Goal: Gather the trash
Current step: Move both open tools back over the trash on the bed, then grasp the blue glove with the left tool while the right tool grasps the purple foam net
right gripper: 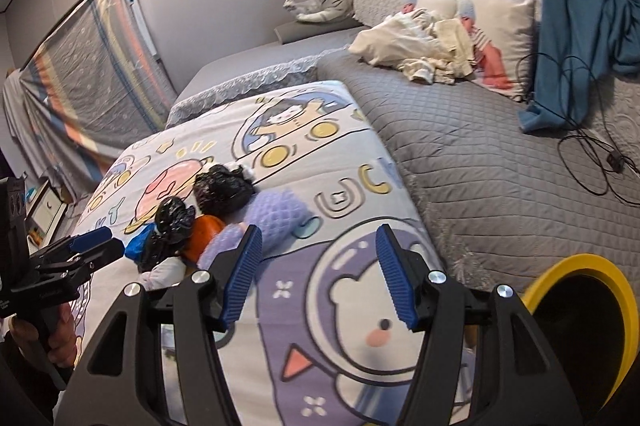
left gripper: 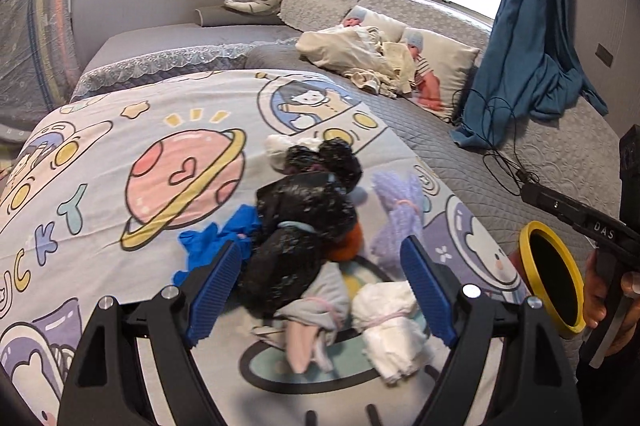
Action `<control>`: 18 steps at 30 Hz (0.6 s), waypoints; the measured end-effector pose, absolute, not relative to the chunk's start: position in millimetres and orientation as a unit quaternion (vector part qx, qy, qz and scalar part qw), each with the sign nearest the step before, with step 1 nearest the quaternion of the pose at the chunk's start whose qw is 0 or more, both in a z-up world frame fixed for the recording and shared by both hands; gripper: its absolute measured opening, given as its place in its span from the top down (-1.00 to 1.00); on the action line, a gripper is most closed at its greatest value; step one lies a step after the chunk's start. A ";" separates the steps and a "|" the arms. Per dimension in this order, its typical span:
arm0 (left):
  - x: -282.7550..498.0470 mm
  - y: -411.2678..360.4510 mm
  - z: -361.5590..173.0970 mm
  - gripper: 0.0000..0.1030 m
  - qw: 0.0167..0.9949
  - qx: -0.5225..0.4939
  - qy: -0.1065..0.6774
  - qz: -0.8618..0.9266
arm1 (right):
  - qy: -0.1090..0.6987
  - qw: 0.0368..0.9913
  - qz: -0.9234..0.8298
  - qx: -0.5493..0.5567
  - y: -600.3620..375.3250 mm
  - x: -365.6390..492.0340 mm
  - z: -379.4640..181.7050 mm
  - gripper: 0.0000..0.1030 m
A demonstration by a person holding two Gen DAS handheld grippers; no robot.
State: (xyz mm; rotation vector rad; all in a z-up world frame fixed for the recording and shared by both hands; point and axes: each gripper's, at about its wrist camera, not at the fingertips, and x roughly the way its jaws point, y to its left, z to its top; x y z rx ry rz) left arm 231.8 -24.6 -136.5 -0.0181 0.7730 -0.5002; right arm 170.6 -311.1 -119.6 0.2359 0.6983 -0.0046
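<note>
several trash bundles [left gripper: 304, 238] on cartoon blanket [left gripper: 100, 153], yellow-rimmed bin [left gripper: 554, 278] just beside

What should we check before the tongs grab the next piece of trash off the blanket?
1. Left tongs open: ok, blue fingers spread wide.
2. Left tongs holding nothing: ok.
3. Trash within aim: ok, the black bag lies between the fingers.
4. Bin ready: ok, the yellow-rimmed bin sits at the blanket's right edge, mouth facing the pile.
5. Right tongs out of the way: ok, open over the bear print, apart from the pile.
6. Bag free of its neighbours: cannot tell; it overlaps the grey bundle.
</note>
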 end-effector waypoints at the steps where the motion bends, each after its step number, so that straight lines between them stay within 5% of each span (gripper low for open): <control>1: 232.6 -20.6 -137.6 -0.52 0.896 -0.010 0.373 -0.238 | 0.343 0.932 0.000 0.113 -307.7 172.5 -120.9 -0.09; 18: 252.6 29.3 -167.0 -0.52 0.893 -0.020 0.399 -0.206 | 0.390 0.914 0.035 0.107 -264.4 221.3 -148.0 -0.09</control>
